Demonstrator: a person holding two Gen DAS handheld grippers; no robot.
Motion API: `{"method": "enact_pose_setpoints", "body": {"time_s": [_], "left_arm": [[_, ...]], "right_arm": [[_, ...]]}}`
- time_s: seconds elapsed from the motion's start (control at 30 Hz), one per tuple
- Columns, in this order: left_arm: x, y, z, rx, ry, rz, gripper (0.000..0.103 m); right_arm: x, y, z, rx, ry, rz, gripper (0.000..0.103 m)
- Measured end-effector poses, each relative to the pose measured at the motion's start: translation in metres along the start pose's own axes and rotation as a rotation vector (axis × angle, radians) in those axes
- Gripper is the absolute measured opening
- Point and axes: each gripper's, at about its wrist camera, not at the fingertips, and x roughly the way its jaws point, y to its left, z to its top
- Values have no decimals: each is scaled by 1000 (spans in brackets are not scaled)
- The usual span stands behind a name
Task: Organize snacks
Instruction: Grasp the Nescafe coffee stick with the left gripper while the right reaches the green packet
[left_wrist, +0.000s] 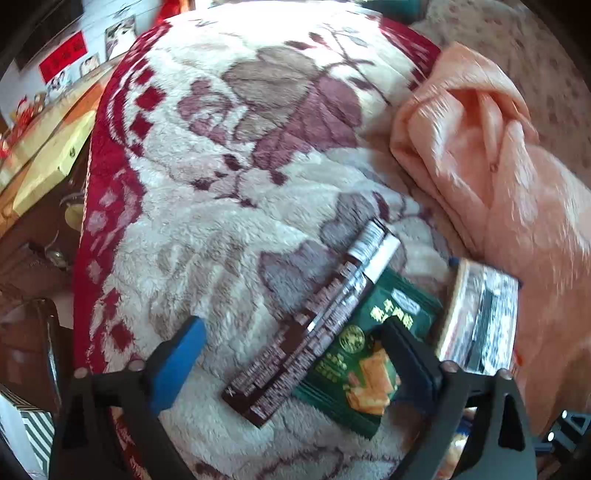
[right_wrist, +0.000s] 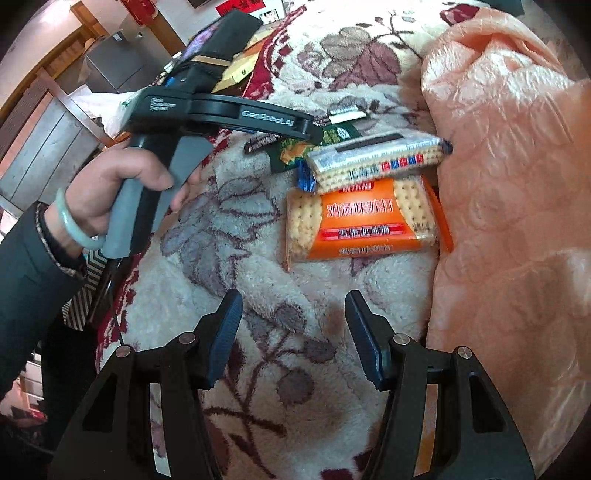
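Observation:
Snack packs lie in a row on a fleece flowered blanket (left_wrist: 229, 192). In the left wrist view a dark brown bar pack (left_wrist: 310, 325) lies beside a green cracker pack (left_wrist: 369, 354) and a clear cracker pack (left_wrist: 480, 321). My left gripper (left_wrist: 295, 339) is open, its jaws straddling the brown and green packs. In the right wrist view the clear cracker pack (right_wrist: 376, 158) overlaps an orange soda-cracker pack (right_wrist: 365, 221); the green pack (right_wrist: 295, 147) and brown pack (right_wrist: 258, 142) show behind. My right gripper (right_wrist: 293, 332) is open and empty, short of the orange pack.
A peach quilt (right_wrist: 509, 206) is bunched along the right of the packs. The bed's left edge drops to wooden furniture (left_wrist: 48, 147) and a grey cabinet (right_wrist: 114, 66). The person's hand (right_wrist: 122, 184) holds the left gripper's handle.

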Motion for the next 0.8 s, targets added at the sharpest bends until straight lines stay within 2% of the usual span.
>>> {"method": "enact_pose_setpoints", "body": {"time_s": [0.03, 0.13, 0.2, 0.27, 0.33, 0.4, 0.47, 0.57, 0.6, 0.63, 0.8], "left_arm": [[0, 4, 2, -17, -6, -6, 79], [0, 11, 6, -36, -7, 8, 62], [2, 7, 4, 14, -6, 48, 54], [-2, 3, 1, 54, -22, 56, 46], [-6, 5, 1, 36, -30, 54, 32], [-8, 10, -1, 2, -45, 67, 23], [-11, 18, -5, -29, -57, 94, 23], [-15, 29, -13, -76, -67, 73, 22], [-19, 31, -17, -84, -75, 70, 19], [-23, 33, -21, -92, -80, 73, 9], [-35, 45, -46, -142, -71, 41, 9]], "right_arm": [[-1, 0, 1, -2, -7, -1, 58], [-1, -1, 2, 7, -16, 5, 58], [2, -2, 2, 13, -8, 2, 58], [3, -2, 2, 12, -4, 2, 58], [4, -2, 2, 9, -1, 2, 58], [3, -2, 3, 9, -2, 6, 58], [0, -1, 7, 6, -24, 13, 58], [-11, 6, 25, -15, -81, 19, 58], [-13, 7, 35, -19, -98, 22, 58], [-14, 9, 45, -23, -109, 18, 58], [15, 10, 108, -19, -82, -8, 58]]}}
